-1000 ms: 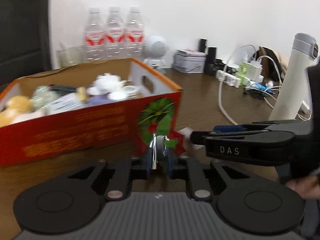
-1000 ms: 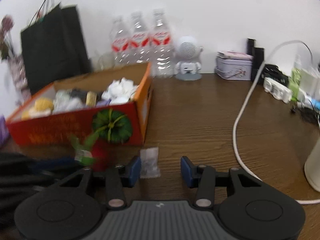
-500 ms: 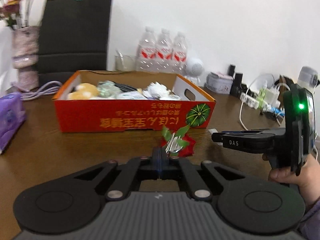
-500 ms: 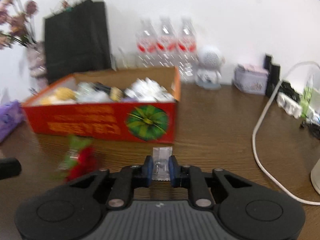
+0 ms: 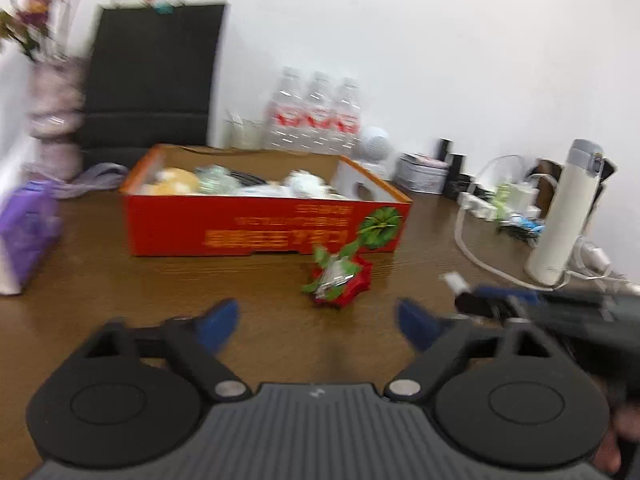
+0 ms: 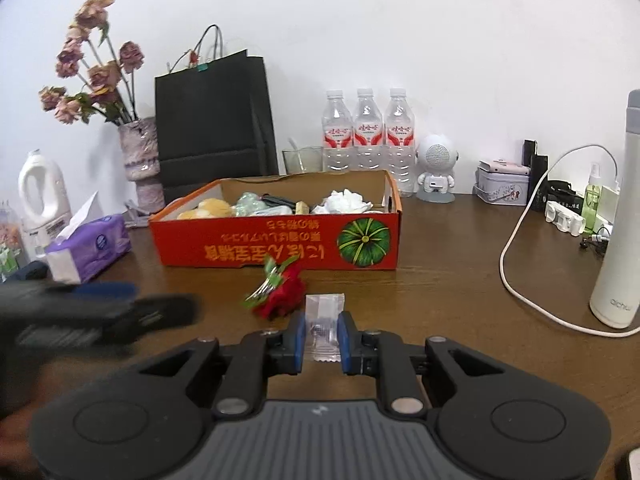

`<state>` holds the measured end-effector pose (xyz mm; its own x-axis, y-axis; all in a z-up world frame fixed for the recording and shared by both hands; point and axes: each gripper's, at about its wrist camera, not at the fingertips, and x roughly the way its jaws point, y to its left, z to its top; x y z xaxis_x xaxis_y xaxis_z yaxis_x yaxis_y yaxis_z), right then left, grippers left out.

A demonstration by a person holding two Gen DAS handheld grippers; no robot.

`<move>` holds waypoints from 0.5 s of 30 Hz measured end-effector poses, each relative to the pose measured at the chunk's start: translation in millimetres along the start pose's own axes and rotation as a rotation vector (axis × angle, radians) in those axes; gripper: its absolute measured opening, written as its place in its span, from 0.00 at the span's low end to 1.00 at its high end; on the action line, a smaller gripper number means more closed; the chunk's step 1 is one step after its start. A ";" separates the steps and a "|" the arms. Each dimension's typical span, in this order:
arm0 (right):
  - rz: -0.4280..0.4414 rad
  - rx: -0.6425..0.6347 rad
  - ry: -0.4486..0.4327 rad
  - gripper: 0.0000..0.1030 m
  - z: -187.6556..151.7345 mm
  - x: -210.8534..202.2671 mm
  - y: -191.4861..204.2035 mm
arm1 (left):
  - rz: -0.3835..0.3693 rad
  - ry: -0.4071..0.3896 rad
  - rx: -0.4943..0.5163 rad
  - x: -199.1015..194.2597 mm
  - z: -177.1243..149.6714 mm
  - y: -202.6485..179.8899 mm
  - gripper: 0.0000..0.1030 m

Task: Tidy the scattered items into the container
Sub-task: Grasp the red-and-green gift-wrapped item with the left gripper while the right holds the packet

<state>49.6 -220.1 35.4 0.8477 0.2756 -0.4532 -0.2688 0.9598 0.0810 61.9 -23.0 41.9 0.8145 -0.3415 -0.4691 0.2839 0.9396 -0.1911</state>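
The orange cardboard box [image 5: 260,236] [image 6: 280,246] stands mid-table, holding several items. A red foil rose with green leaves [image 5: 340,280] [image 6: 280,292] lies on the table in front of the box. My left gripper [image 5: 316,322] hovers just short of the rose. Its jaws are opening wide and nothing is between them. It shows blurred at the left of the right wrist view [image 6: 120,304]. My right gripper [image 6: 323,336] [image 5: 500,300] is shut on a small clear packet [image 6: 325,304] [image 5: 450,279], held above the table to the right of the rose.
A purple tissue pack [image 6: 88,248], a vase of dried flowers [image 6: 140,160] and a black bag [image 6: 212,120] stand left and behind the box. Three water bottles [image 6: 368,132] line the wall. A white flask [image 6: 620,240], a white cable [image 6: 520,272] and a power strip [image 6: 564,216] sit at the right.
My left gripper let go of the rose, which now lies on the table, and its jaws spread wide. My right gripper closed on the clear packet and drew back with it.
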 end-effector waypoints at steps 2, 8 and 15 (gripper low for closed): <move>-0.014 -0.001 0.006 0.16 -2.0 -3.3 -0.1 | -0.012 0.018 -0.024 20.6 4.0 0.2 0.96; 0.000 0.061 0.031 0.16 -8.5 -0.6 -14.6 | -0.065 0.016 -0.040 66.5 20.0 -6.5 0.98; 0.027 0.061 0.036 0.16 -6.2 10.9 -18.8 | -0.020 0.161 -0.002 106.9 18.0 -12.0 0.54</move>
<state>61.1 -235.5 23.5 0.8233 0.3007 -0.4814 -0.2621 0.9537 0.1475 154.6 -70.4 9.5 0.7170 -0.3595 -0.5972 0.2981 0.9326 -0.2034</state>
